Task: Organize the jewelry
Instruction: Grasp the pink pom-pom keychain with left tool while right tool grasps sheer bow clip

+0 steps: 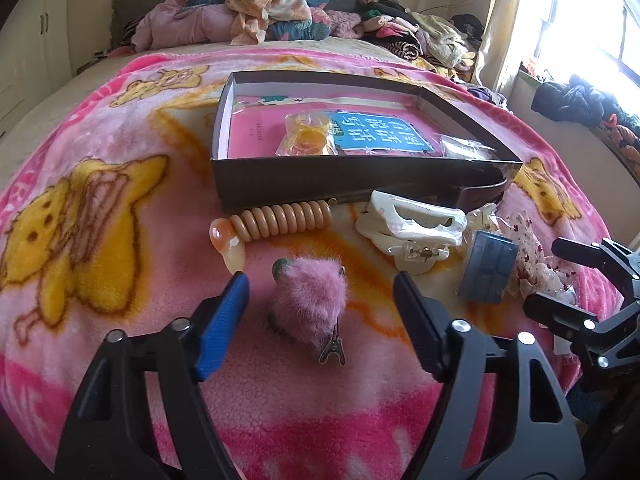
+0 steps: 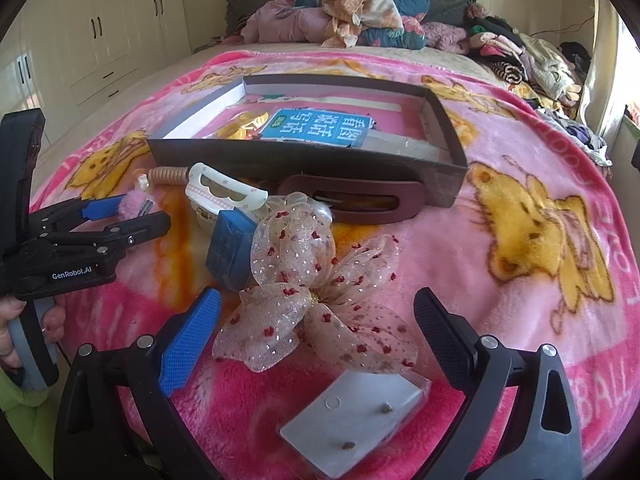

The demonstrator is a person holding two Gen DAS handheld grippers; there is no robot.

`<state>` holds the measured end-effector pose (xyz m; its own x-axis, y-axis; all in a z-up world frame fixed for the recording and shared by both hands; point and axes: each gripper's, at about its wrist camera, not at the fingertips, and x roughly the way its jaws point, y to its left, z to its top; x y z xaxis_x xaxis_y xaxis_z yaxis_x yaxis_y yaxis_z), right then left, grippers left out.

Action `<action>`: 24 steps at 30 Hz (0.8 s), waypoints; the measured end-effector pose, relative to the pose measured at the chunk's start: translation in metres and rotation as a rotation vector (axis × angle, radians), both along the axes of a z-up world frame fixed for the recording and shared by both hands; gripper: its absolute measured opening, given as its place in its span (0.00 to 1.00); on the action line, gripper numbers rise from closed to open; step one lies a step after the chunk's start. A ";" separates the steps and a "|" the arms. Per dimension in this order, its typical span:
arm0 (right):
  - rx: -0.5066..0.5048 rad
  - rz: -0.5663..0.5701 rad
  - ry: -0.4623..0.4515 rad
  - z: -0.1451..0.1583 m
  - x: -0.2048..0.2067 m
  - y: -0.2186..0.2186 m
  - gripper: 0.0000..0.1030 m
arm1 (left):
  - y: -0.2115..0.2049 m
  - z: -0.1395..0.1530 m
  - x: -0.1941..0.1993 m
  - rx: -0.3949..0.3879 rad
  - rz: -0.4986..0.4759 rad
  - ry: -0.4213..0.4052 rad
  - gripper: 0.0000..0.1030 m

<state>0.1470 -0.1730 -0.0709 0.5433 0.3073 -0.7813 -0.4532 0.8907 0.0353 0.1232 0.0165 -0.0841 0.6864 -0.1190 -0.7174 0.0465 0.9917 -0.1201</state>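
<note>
A fluffy pink hair clip (image 1: 310, 306) lies on the pink blanket between the fingers of my open left gripper (image 1: 320, 282). Beyond it lie a peach coil hair tie (image 1: 286, 219), a white claw clip (image 1: 412, 226) and a small blue box (image 1: 487, 266). A dark shallow box (image 1: 344, 184) holds a book and bagged items. My right gripper (image 2: 318, 306) is open around a sheer spotted bow (image 2: 316, 296). A grey earring card (image 2: 354, 420) lies under it. A brown oval hair clip (image 2: 352, 199) leans by the box (image 2: 304, 158).
The pink cartoon blanket (image 2: 520, 280) covers the bed. Piled clothes and pillows (image 1: 280, 8) lie at the headboard. White wardrobes (image 2: 100, 32) stand at left, a window (image 1: 600, 40) at right. The left gripper also shows in the right wrist view (image 2: 128, 218).
</note>
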 end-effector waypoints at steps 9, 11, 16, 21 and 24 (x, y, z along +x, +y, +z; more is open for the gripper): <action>0.069 -0.013 0.055 -0.004 0.007 -0.011 0.43 | -0.007 -0.001 0.002 0.024 -0.022 0.006 0.25; 0.090 -0.010 0.054 -0.002 0.006 -0.015 0.29 | -0.007 -0.002 0.002 0.021 -0.029 0.009 0.24; 0.122 -0.020 0.003 0.014 -0.001 -0.025 0.23 | -0.013 0.001 0.000 0.044 -0.043 0.003 0.22; 0.144 -0.037 -0.032 0.029 -0.005 -0.036 0.22 | -0.019 0.013 -0.004 0.028 -0.061 -0.017 0.22; 0.162 -0.054 -0.049 0.038 -0.007 -0.045 0.22 | -0.023 0.022 -0.004 0.020 -0.073 -0.029 0.22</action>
